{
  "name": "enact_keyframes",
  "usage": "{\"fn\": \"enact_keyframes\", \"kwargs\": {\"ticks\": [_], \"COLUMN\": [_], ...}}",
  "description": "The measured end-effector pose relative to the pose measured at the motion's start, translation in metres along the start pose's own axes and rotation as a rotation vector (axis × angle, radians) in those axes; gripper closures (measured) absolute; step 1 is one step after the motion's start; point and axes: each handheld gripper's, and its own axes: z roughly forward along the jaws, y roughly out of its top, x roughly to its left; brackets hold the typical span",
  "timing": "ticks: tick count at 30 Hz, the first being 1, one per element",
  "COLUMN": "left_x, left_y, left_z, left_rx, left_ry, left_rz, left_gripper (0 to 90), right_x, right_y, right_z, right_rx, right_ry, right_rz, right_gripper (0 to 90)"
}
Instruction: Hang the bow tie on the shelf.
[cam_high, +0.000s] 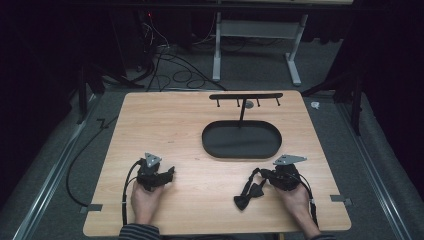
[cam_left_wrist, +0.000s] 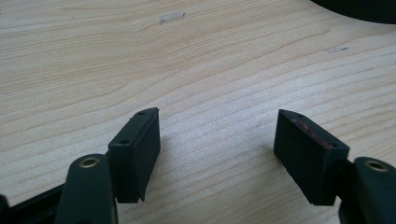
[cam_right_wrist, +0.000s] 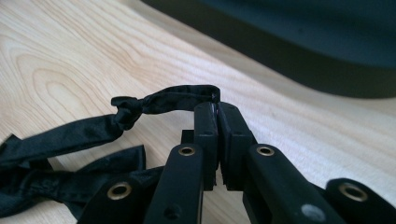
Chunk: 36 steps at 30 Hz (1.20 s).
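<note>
A black bow tie (cam_high: 248, 193) lies on the wooden table (cam_high: 170, 125) near the front right, its strap looping up toward my right gripper (cam_high: 263, 175). In the right gripper view the jaws of my right gripper (cam_right_wrist: 217, 108) are pressed together, and the thin black strap (cam_right_wrist: 159, 102) is pinched at their tips. The rest of the bow tie (cam_right_wrist: 56, 140) trails off to the left on the wood. My left gripper (cam_high: 170, 176) rests at the front left, held by a hand. Its jaws (cam_left_wrist: 217, 135) stand wide apart over bare wood with nothing between them.
A black oval tray (cam_high: 210, 145) sits at mid-table, with a thin post rising to a black hook bar (cam_high: 245, 96) behind it. The tray's dark wall (cam_right_wrist: 303, 42) lies just beyond my right gripper. A tape scrap (cam_left_wrist: 172, 17) is stuck on the wood.
</note>
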Motion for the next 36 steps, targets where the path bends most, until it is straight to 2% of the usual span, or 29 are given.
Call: {"fn": "enact_keyframes", "kwargs": {"ticks": [7,14,17,18,22,28,36], "left_x": [0.0,0.0,0.0,0.0,0.0,0.0,-0.001], "left_y": [0.0,0.0,0.0,0.0,0.0,0.0,0.0], "left_z": [0.0,0.0,0.0,0.0,0.0,0.0,0.0], "left_rx": [0.001,0.0,0.0,0.0,0.0,0.001,0.001], "left_ry": [0.001,-0.001,-0.001,0.0,0.001,0.003,0.004], "left_rz": [0.001,-0.001,0.0,0.0,0.001,0.002,0.001], "left_gripper": [32.1,32.1,32.2,32.2,32.2,32.4,32.2], "right_x": [0.004,0.004,0.003,0.001,0.0,-0.005,-0.011], "right_y": [0.015,0.036,0.043,0.05,0.065,0.081,0.097], "right_z": [-0.012,-0.021,-0.026,-0.032,-0.041,-0.047,-0.05], "right_rx": [-0.073,-0.113,-0.139,-0.162,-0.19,-0.212,-0.226], "right_ry": [-0.02,-0.025,-0.036,-0.044,-0.061,-0.079,-0.076], "right_rz": [-0.047,-0.086,-0.086,-0.093,-0.124,-0.135,-0.13], "right_gripper": [88.6,88.6,88.6,88.7,88.7,88.7,88.7]}}
